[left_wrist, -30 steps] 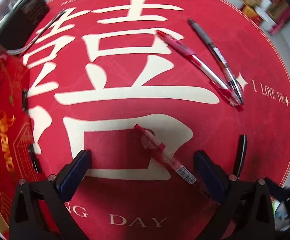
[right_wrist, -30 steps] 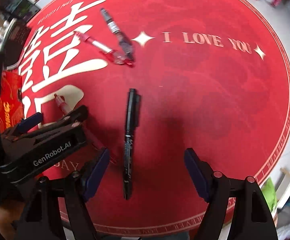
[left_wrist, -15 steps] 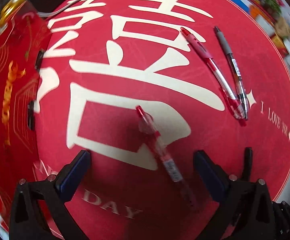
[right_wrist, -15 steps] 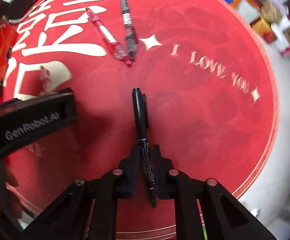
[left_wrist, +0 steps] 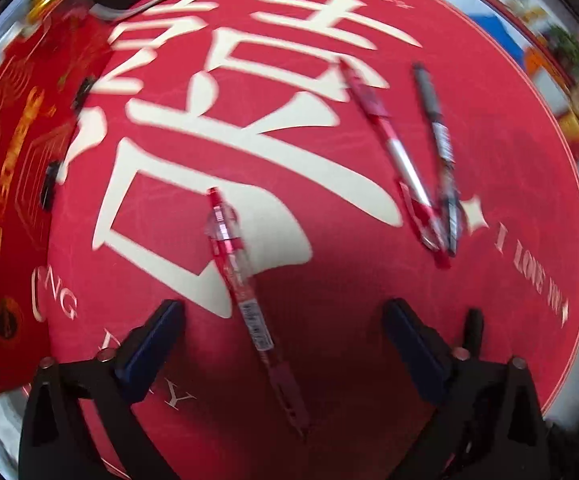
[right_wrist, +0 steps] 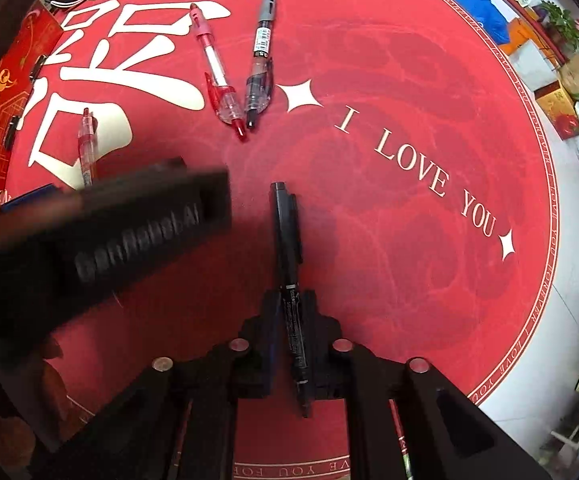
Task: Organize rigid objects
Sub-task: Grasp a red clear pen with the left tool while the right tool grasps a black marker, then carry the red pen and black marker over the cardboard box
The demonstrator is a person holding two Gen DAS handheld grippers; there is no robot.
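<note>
Gripping the black pen point(right_wrist: 289, 280) along its barrel, my right gripper point(right_wrist: 291, 320) is closed, pen pointing straight ahead over the red mat point(right_wrist: 389, 200). My left gripper point(left_wrist: 281, 344) gapes wide, straddling the red pen point(left_wrist: 245, 300), lying lengthwise on the mat between its fingers.

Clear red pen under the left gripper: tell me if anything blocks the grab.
Nothing visible does. The clear red plastic pen lies alone on the round red mat, running between the open left gripper fingers; the red-and-grey pen pair lies well clear.
</note>
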